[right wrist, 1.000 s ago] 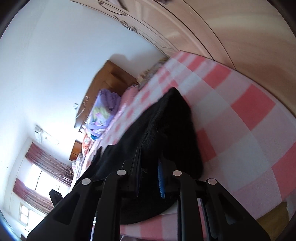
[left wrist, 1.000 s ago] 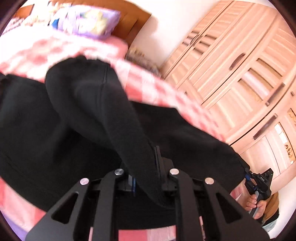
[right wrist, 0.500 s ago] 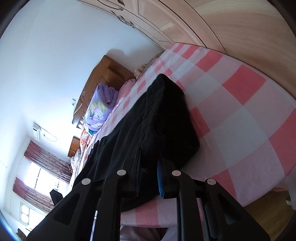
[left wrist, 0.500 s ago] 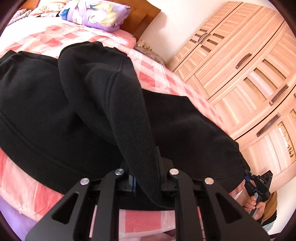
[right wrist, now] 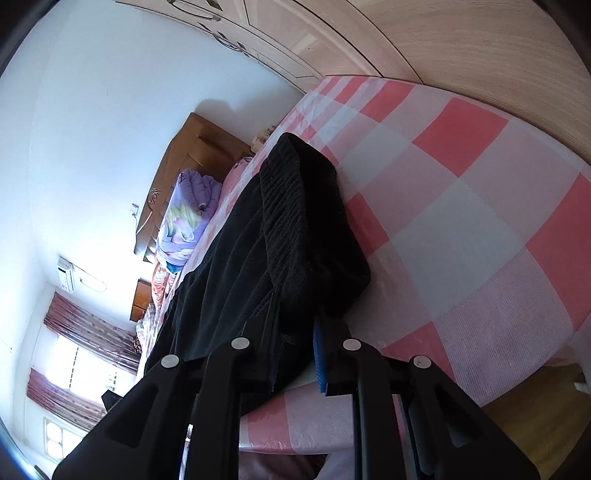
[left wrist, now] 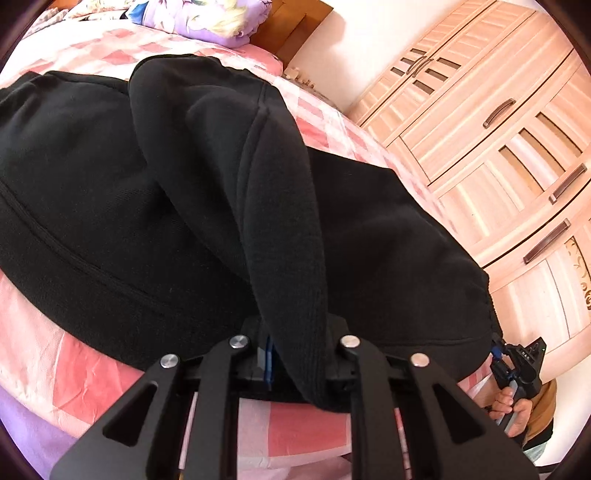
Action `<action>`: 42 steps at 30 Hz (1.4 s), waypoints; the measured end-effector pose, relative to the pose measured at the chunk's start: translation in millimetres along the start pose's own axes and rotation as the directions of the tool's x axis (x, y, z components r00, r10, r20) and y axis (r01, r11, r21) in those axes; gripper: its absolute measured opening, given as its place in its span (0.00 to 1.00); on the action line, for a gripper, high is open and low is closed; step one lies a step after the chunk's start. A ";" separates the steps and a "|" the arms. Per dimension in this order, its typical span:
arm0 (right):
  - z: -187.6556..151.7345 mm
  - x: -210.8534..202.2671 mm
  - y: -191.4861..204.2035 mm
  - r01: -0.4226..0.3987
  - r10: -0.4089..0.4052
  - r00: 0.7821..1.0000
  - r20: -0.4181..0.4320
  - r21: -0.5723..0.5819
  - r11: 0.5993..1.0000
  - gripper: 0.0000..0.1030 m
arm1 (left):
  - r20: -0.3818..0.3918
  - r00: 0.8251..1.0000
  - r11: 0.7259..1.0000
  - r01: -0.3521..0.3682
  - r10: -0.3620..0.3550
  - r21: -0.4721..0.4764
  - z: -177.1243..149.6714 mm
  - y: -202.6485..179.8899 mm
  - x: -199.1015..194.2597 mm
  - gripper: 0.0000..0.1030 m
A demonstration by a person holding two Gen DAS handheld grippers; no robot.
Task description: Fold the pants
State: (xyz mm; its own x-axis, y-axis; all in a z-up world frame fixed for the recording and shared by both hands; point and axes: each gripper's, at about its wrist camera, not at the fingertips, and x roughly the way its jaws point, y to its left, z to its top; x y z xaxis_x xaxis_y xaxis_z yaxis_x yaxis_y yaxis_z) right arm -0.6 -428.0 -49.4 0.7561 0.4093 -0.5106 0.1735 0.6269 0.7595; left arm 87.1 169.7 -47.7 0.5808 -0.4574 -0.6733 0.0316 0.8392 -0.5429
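Pants [left wrist: 229,206], black and thick, are pinched in both tools; the left hand-held gripper [left wrist: 299,363] has its jaws pressed on a narrow ridge of the cloth that rises from between them and runs up and away across the garment; the right hand-held gripper [right wrist: 295,354] likewise clamps a bunched, ribbed edge of the same cloth, one blue pad [right wrist: 319,360] showing beside the fabric; from both grips outward the pants lie spread on the bed [right wrist: 461,221], over a pink and white checked sheet, with the near edge hanging close to the mattress side; in the left wrist view the right tool sits low at the far right corner of the garment, a hand [left wrist: 511,408] around its handle, though only a few fingers and a bit of sleeve show; the exact contact of the pads with the cloth is buried under black folds in both views; beyond the pants a purple quilt [left wrist: 207,16] lies against a brown headboard [right wrist: 192,158], cut off at the top of the left view; a pale wooden wardrobe [left wrist: 498,122] stands past the bed; a curtained window [right wrist: 81,354] is overexposed and hard to read.
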 end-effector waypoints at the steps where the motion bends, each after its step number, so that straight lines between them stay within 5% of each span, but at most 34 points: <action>1: 0.1 -0.5 2.9 0.014 -0.014 1.000 -0.001 -0.011 1.000 0.16 | -0.004 1.000 1.000 0.000 0.000 0.001 0.5 -0.1 -0.2 0.17; 3: 0.9 -4.2 13.3 0.059 -0.060 0.998 0.000 -0.055 0.997 0.25 | -0.011 1.000 1.000 0.001 -0.001 0.010 0.9 -1.5 -1.4 0.21; 5: 0.5 -12.5 16.2 0.118 -0.118 0.993 -0.001 -0.059 0.991 0.46 | -0.006 1.000 1.000 0.008 -0.008 0.018 0.7 -2.0 -5.9 0.45; 7: -2.7 -33.4 20.0 0.175 -0.169 0.982 0.083 -0.065 0.982 0.52 | 0.029 0.999 0.999 -0.025 0.024 0.034 -1.3 -3.5 -15.0 0.68; 9: -9.6 -55.8 43.0 0.232 -0.197 0.961 0.193 -0.175 0.957 0.52 | 0.058 0.994 0.993 -0.099 0.095 0.062 -3.5 -2.7 -20.1 0.70; 11: -16.5 -55.8 69.4 0.213 -0.159 0.967 0.197 -0.290 0.933 0.52 | 0.060 0.993 0.992 -0.102 0.098 0.074 -4.3 -2.1 -20.3 0.70; 15: -45.5 -8.2 128.6 0.067 -0.046 0.997 0.054 -0.494 0.867 0.53 | 0.068 0.993 0.994 -0.095 0.092 0.044 -3.1 -2.9 -21.1 0.76; 21: -83.5 76.6 145.6 0.024 -0.141 0.978 -0.151 -0.595 0.803 0.55 | 0.106 0.974 0.976 -0.206 0.199 0.064 4.9 -8.2 -38.4 0.85; 25: -93.3 81.2 139.7 0.025 -0.158 0.975 -0.155 -0.634 0.773 0.59 | 0.183 0.955 0.966 -0.248 0.233 0.066 42.0 -17.2 -60.9 0.90; 29: -88.7 78.5 137.1 0.007 -0.145 0.973 -0.182 -0.600 0.800 0.59 | 0.175 0.927 0.912 -0.364 0.333 0.192 109.4 -56.9 -32.5 0.98; 30: -87.8 77.8 135.6 0.007 -0.145 0.973 -0.182 -0.599 0.801 0.59 | 0.154 0.906 0.873 -0.422 0.395 0.243 131.4 -68.0 -9.8 0.98; 32: -90.9 79.9 139.6 0.014 -0.152 0.972 -0.178 -0.605 0.796 0.59 | 0.060 0.871 0.823 -0.481 0.487 0.303 170.4 -81.3 43.1 0.98; 34: -93.8 79.8 142.1 0.014 -0.153 0.972 -0.176 -0.611 0.791 0.59 | -0.022 0.850 0.807 -0.490 0.526 0.330 195.0 -82.7 84.9 0.98; 38: -94.0 77.0 139.9 -0.006 -0.131 0.974 -0.186 -0.596 0.803 0.59 | -0.102 0.752 0.725 -0.576 0.651 0.377 228.8 -67.8 155.8 0.89; 42: -91.6 75.9 138.2 -0.025 -0.113 0.974 -0.197 -0.588 0.808 0.60 | -0.169 0.776 0.780 -0.543 0.608 0.310 246.0 -41.0 179.4 0.70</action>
State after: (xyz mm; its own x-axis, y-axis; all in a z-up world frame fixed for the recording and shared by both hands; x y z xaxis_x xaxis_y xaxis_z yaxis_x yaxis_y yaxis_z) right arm 23.0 -249.6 -20.1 0.5927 0.4581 -0.6625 -0.2496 0.8865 0.3897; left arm 390.1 125.5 -22.8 0.3321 0.1055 -0.9373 -0.0387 0.9944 0.0982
